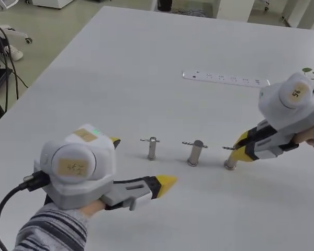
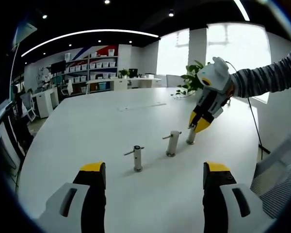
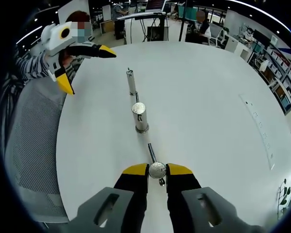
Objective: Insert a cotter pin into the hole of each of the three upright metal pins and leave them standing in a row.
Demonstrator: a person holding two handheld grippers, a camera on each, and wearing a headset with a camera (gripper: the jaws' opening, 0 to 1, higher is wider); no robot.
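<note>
Right tool (image 3: 157,172) grips the end metal pin (image 1: 230,164).

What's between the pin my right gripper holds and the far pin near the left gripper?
The middle pin, standing upright with its cotter pin in; otherwise bare table. Right gripper view shows the row.

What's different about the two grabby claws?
The left gripper has its jaws wide apart with nothing between them; the right gripper has its jaws closed on the end metal pin. The left gripper sits back from the row of pins; the right gripper is at it. Both have yellow tips.
</note>
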